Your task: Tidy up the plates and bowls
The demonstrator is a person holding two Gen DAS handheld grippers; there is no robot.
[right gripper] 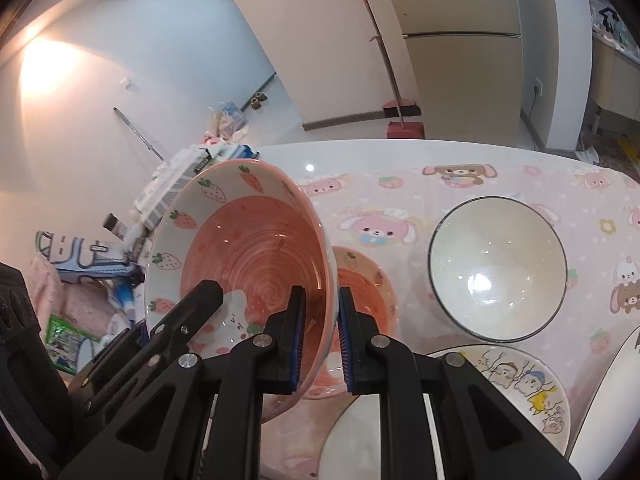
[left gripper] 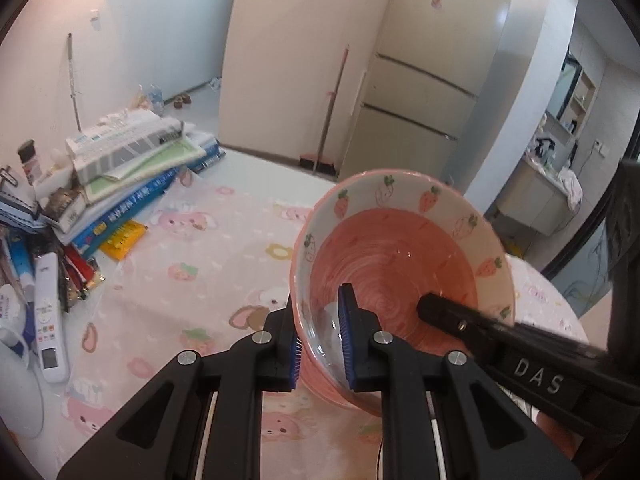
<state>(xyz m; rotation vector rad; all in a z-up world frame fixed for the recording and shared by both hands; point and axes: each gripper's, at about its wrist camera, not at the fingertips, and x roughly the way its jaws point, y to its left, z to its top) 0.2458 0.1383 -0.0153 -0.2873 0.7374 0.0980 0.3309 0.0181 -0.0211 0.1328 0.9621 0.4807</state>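
Observation:
A pink bowl [left gripper: 400,248] with strawberries on its white inner band hangs tilted above the pink cartoon tablecloth [left gripper: 192,272]. My left gripper [left gripper: 320,336] is shut on its left rim, one pad inside and one outside. From the right, a finger of my right gripper [left gripper: 444,312] reaches into the bowl. In the right wrist view my right gripper [right gripper: 320,320] is shut on the right rim of the same bowl [right gripper: 248,248]. The left gripper's finger [right gripper: 200,300] lies inside it. A second pink strawberry dish [right gripper: 364,292] sits on the table just under the bowl.
A white bowl with a dark rim [right gripper: 498,268] stands to the right, and a cartoon plate [right gripper: 520,384] lies in front of it. Stacked books [left gripper: 136,160], a white remote [left gripper: 48,320] and clutter fill the table's left side. A fridge [left gripper: 432,80] stands beyond the table.

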